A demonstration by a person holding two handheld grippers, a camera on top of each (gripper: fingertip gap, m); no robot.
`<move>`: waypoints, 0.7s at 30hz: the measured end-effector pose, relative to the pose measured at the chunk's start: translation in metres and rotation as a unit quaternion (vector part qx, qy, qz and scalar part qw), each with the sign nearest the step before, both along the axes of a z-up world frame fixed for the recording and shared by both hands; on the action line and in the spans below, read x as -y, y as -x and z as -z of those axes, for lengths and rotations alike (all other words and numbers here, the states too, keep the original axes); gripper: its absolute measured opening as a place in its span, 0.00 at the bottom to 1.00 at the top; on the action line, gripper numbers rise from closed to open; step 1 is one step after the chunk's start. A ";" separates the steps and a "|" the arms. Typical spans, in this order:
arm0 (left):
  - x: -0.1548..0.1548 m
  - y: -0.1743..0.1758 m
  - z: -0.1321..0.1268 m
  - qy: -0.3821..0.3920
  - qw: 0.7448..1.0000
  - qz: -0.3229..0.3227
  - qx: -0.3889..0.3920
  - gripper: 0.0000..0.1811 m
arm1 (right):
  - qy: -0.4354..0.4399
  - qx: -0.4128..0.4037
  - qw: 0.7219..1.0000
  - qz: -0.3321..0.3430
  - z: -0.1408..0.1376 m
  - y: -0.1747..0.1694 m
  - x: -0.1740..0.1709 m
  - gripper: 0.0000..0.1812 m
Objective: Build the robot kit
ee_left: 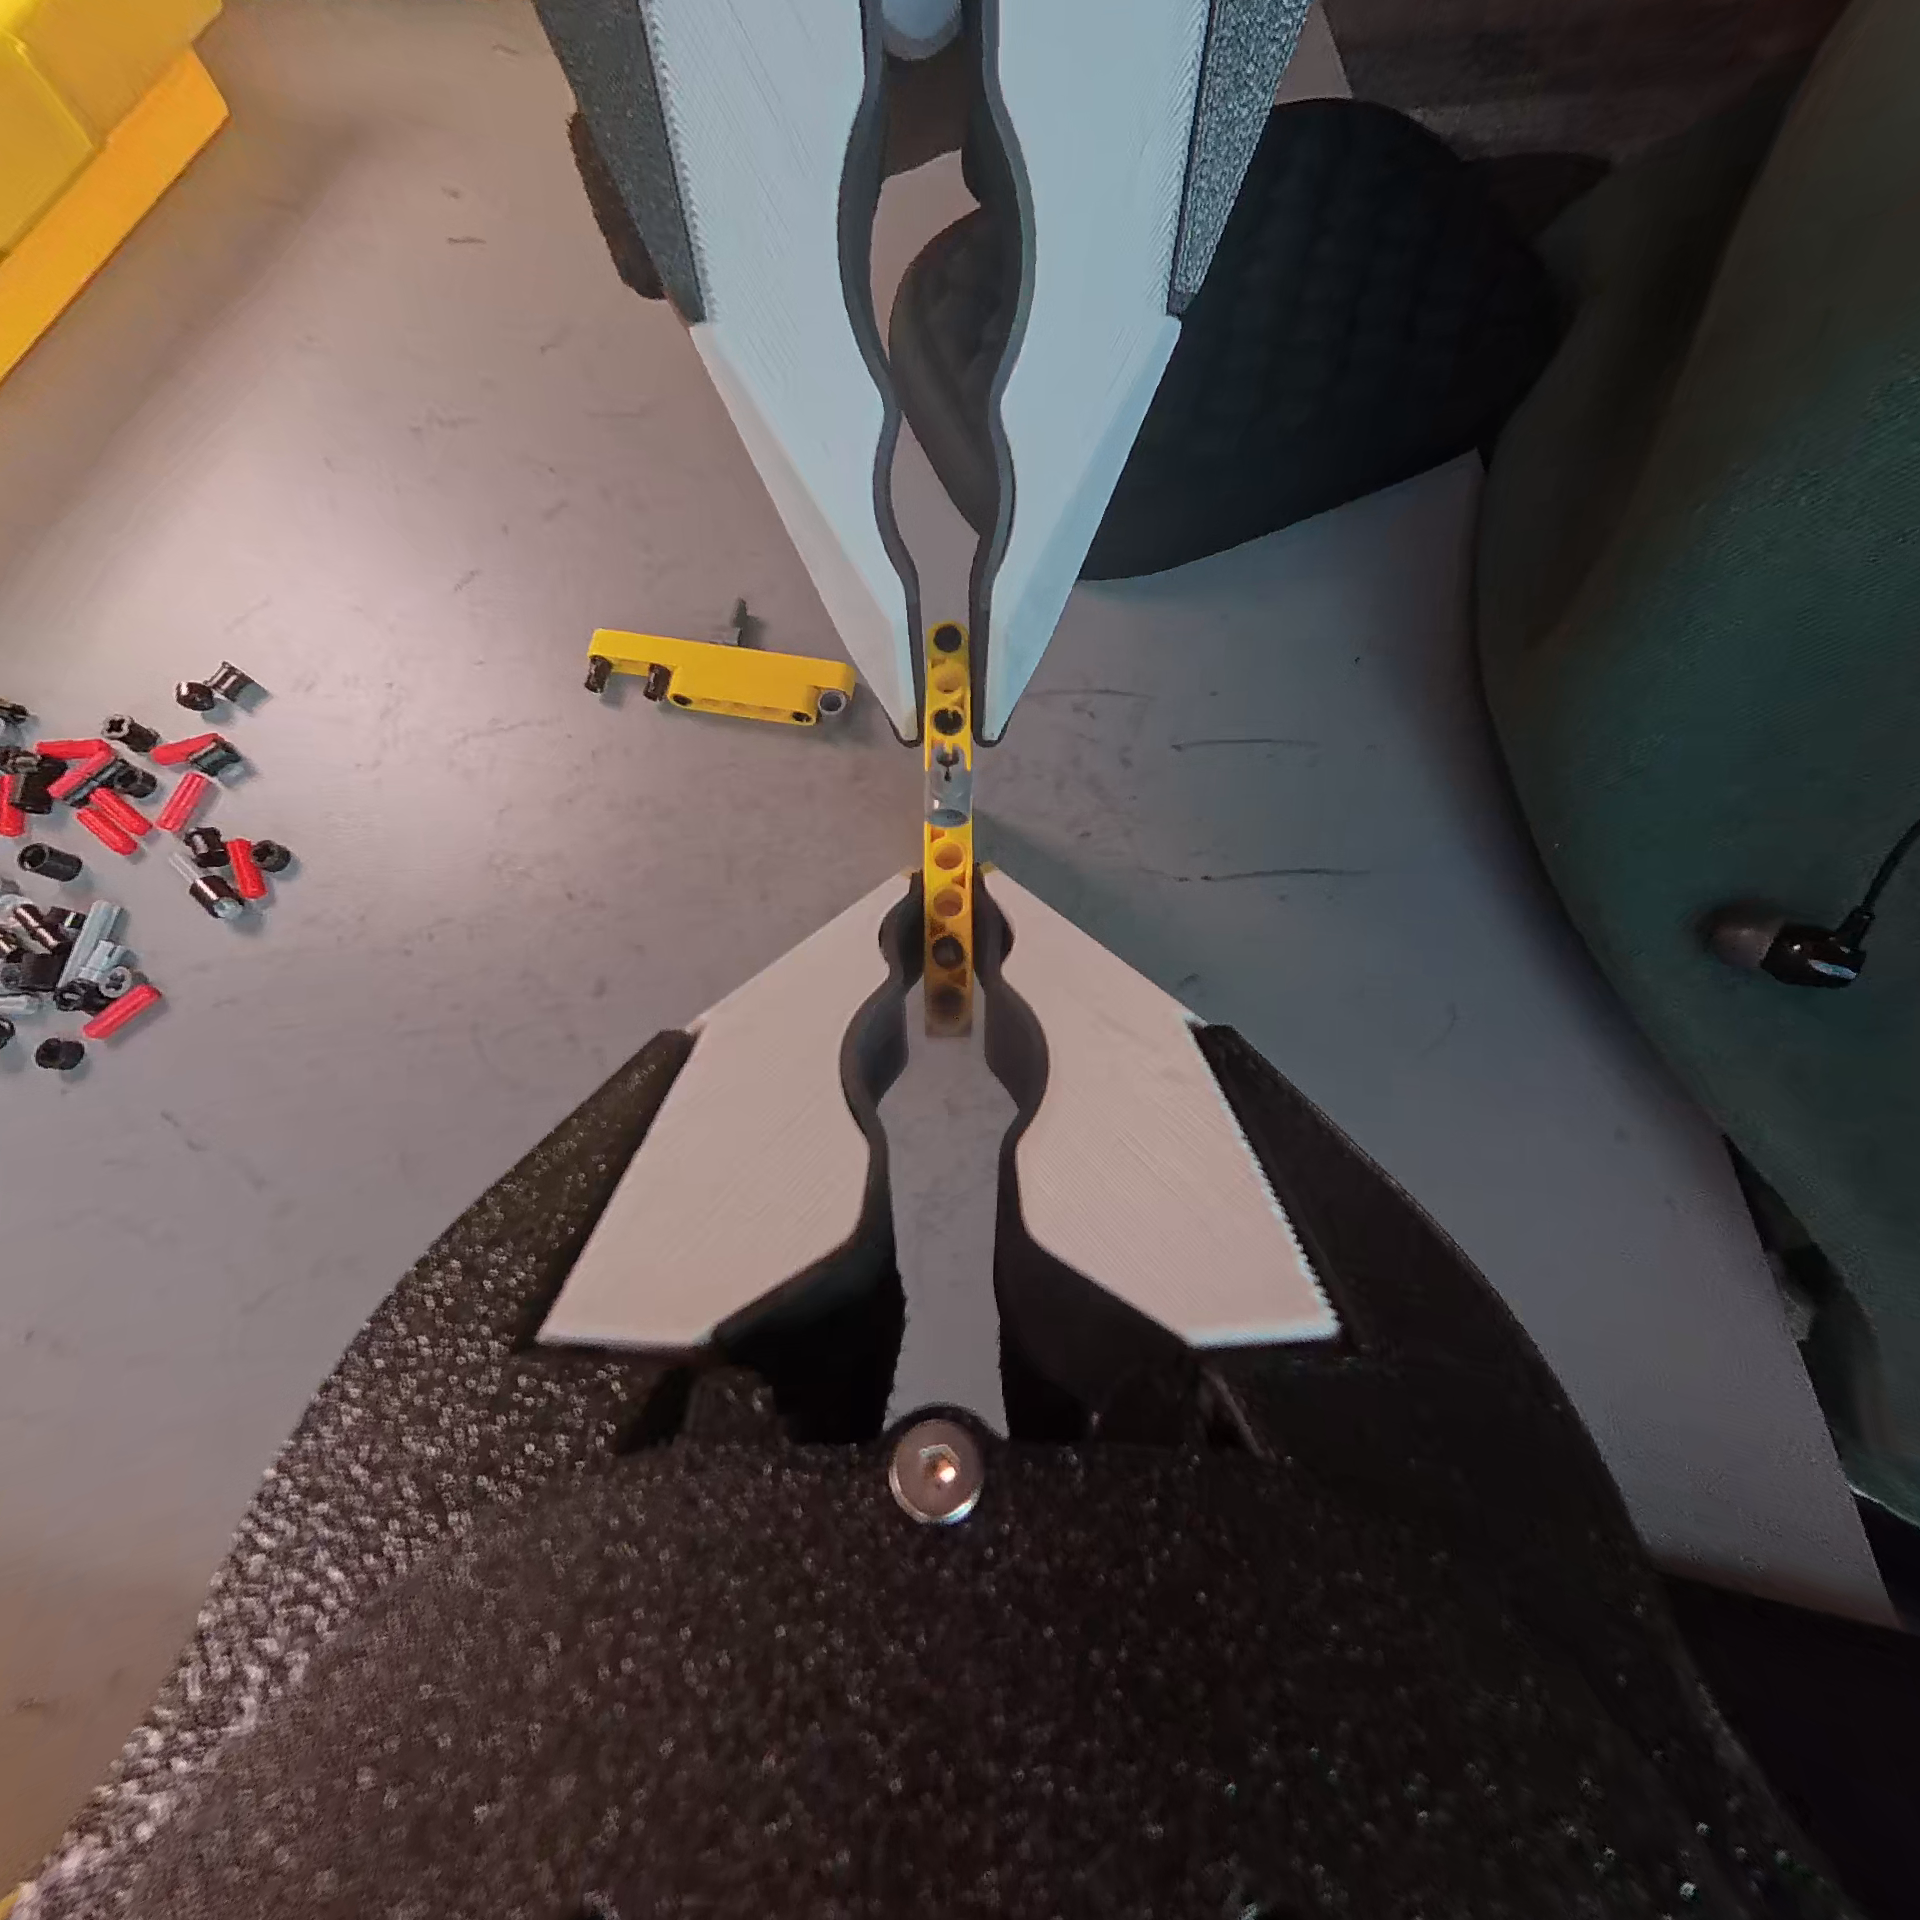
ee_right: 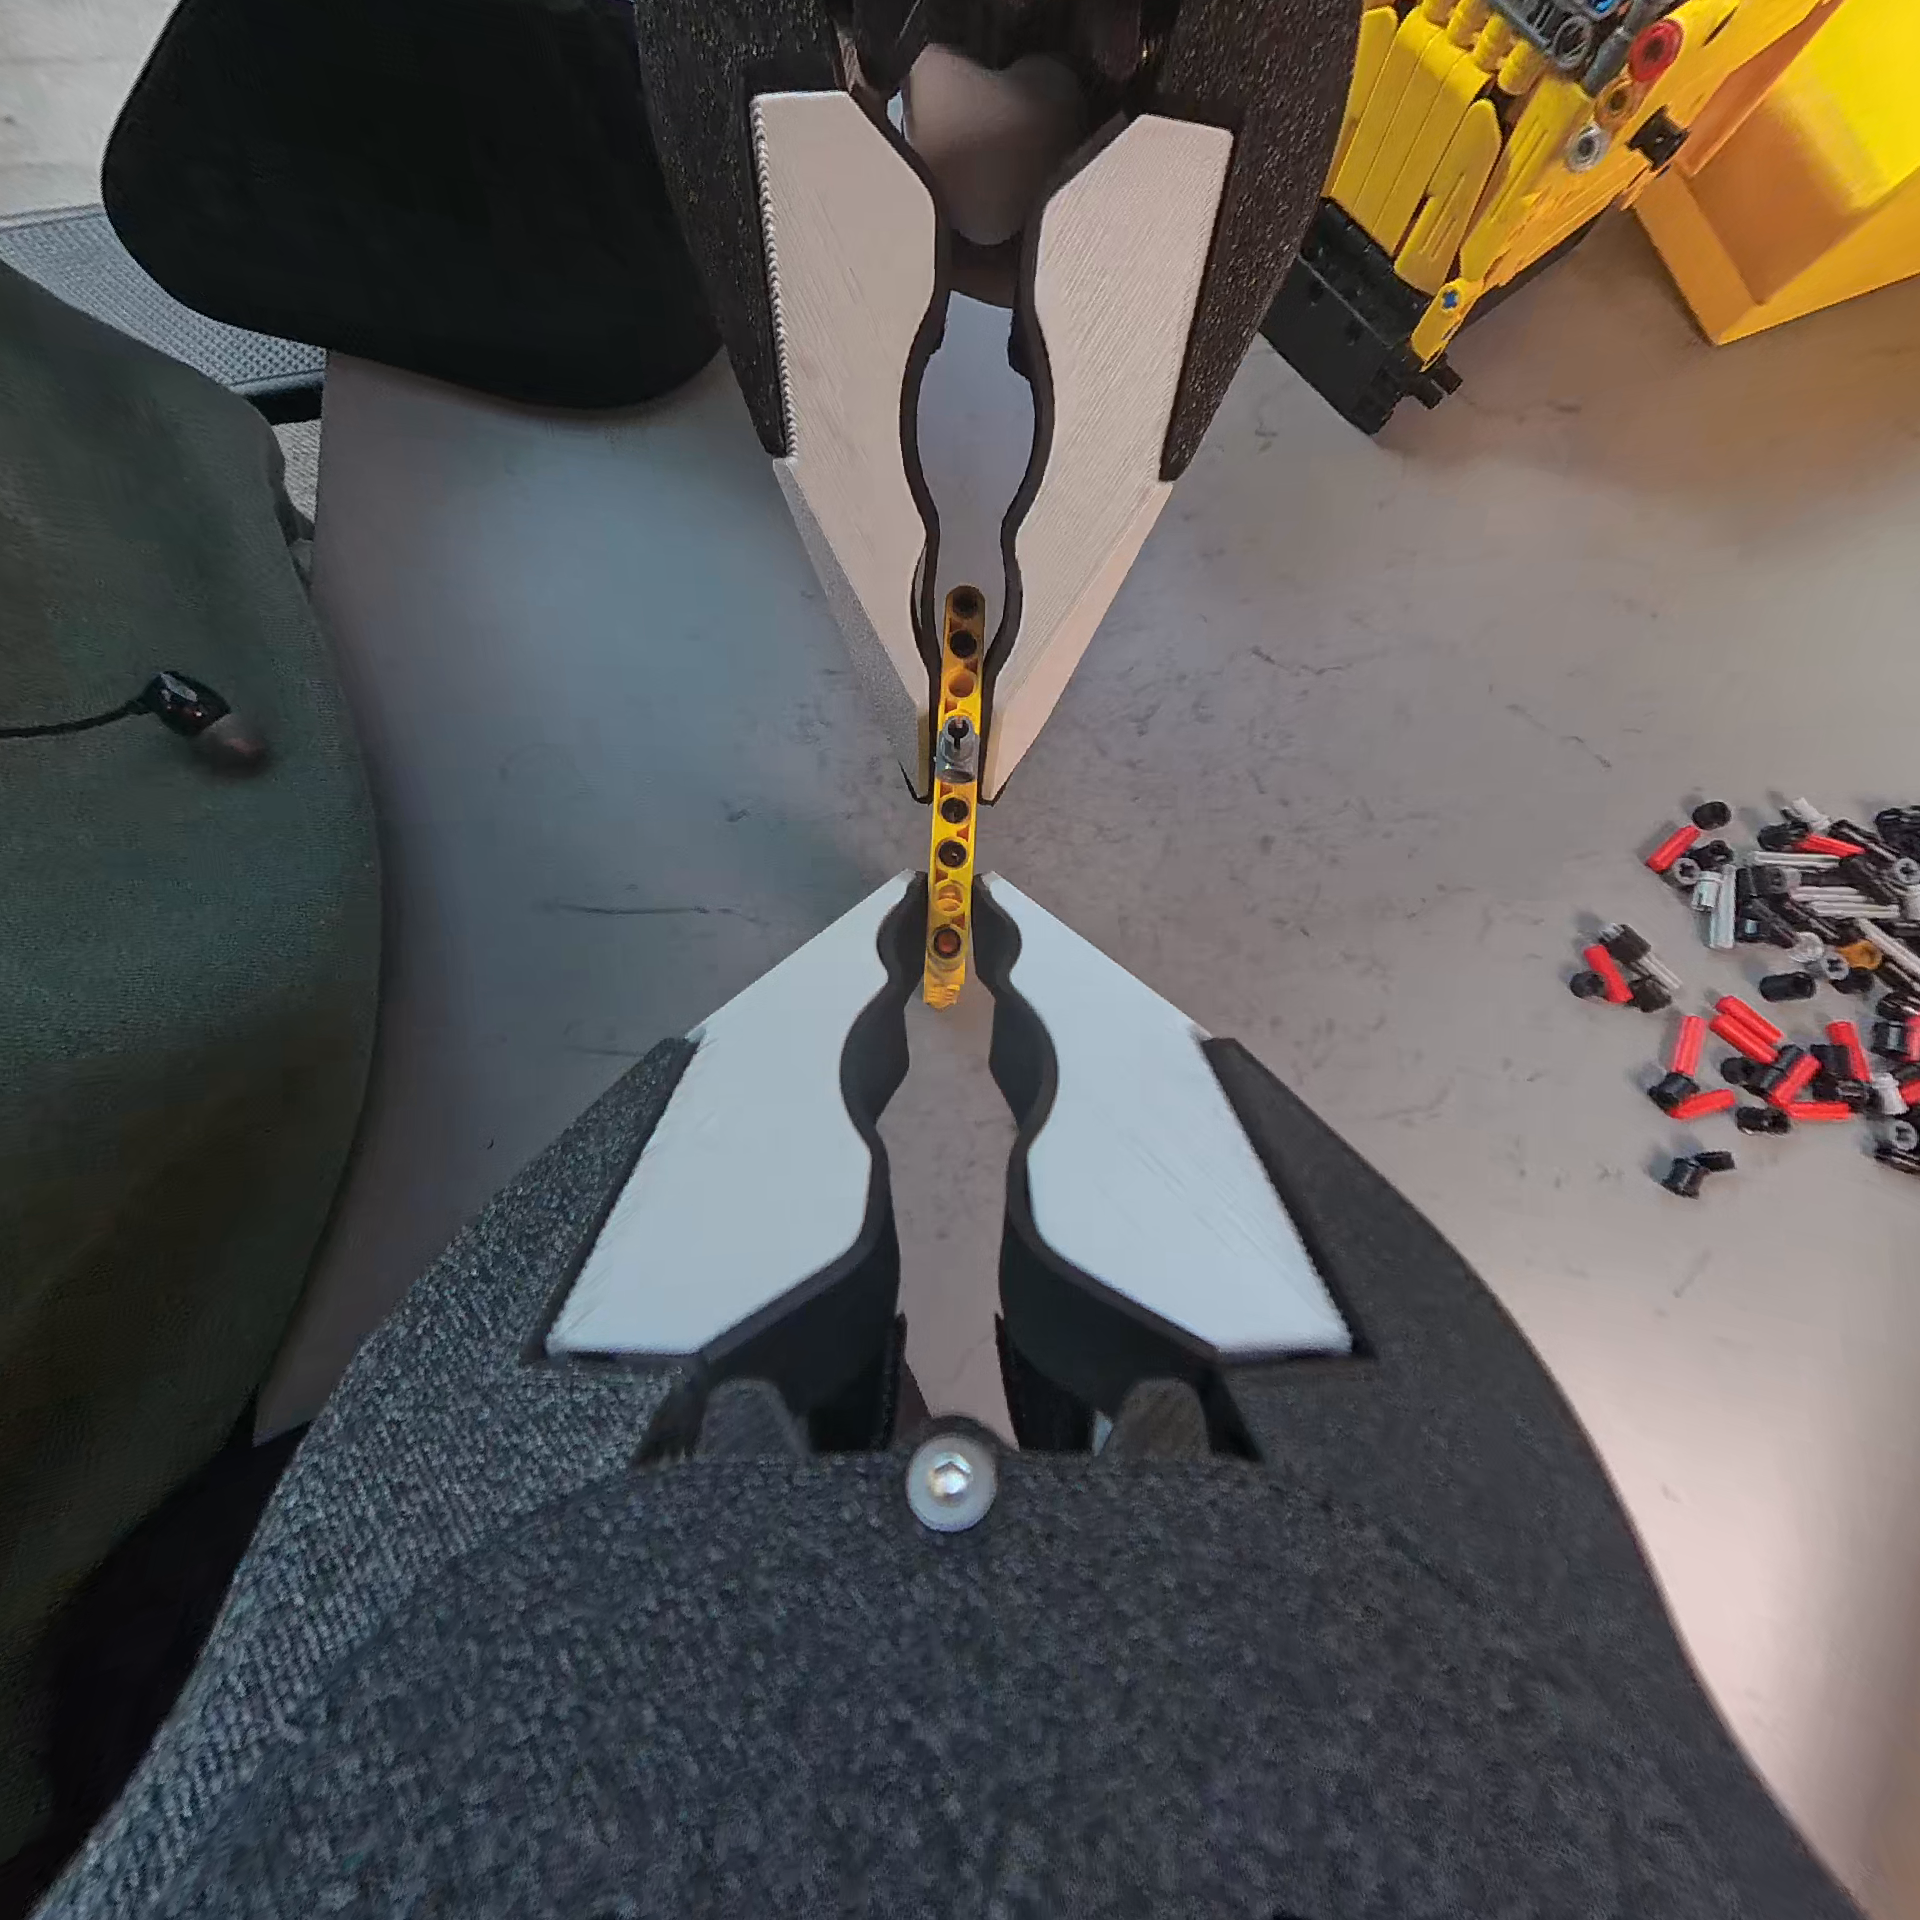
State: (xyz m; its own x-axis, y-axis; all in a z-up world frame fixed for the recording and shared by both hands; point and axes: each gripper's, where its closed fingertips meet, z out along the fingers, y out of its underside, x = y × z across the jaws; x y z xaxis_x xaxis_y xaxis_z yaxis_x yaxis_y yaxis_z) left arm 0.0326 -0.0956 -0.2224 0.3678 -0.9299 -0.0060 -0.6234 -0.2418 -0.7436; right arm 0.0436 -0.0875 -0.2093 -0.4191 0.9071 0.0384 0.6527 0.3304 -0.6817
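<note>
The yellow holed beam [ee_left: 948, 831] hangs above the grey table [ee_left: 416, 468]; we clamp one end in our left gripper [ee_left: 948, 883], the other in our right gripper [ee_right: 951, 883], steadying its grey pin [ee_left: 948, 790].

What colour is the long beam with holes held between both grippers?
Yellow; the beam shows best in the left wrist view.

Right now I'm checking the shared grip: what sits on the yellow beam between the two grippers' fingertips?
In both wrist views a small grey pin sits in the yellow beam between left gripper and right gripper.
</note>
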 end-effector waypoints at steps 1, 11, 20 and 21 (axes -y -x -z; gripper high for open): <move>0.000 0.000 0.001 -0.001 1.000 0.000 -0.001 0.04 | 0.000 0.001 1.000 0.000 0.000 0.000 0.000 0.04; 0.005 -0.006 0.005 0.018 0.999 -0.031 0.039 0.21 | 0.008 0.004 1.000 -0.003 0.000 0.001 -0.001 0.04; -0.013 -0.030 0.022 -0.005 0.996 -0.088 0.034 0.04 | 0.036 0.011 0.999 -0.026 0.000 0.000 0.001 0.04; -0.013 -0.031 0.022 -0.008 0.995 -0.090 0.035 0.04 | 0.036 0.011 0.999 -0.027 0.000 0.000 0.001 0.04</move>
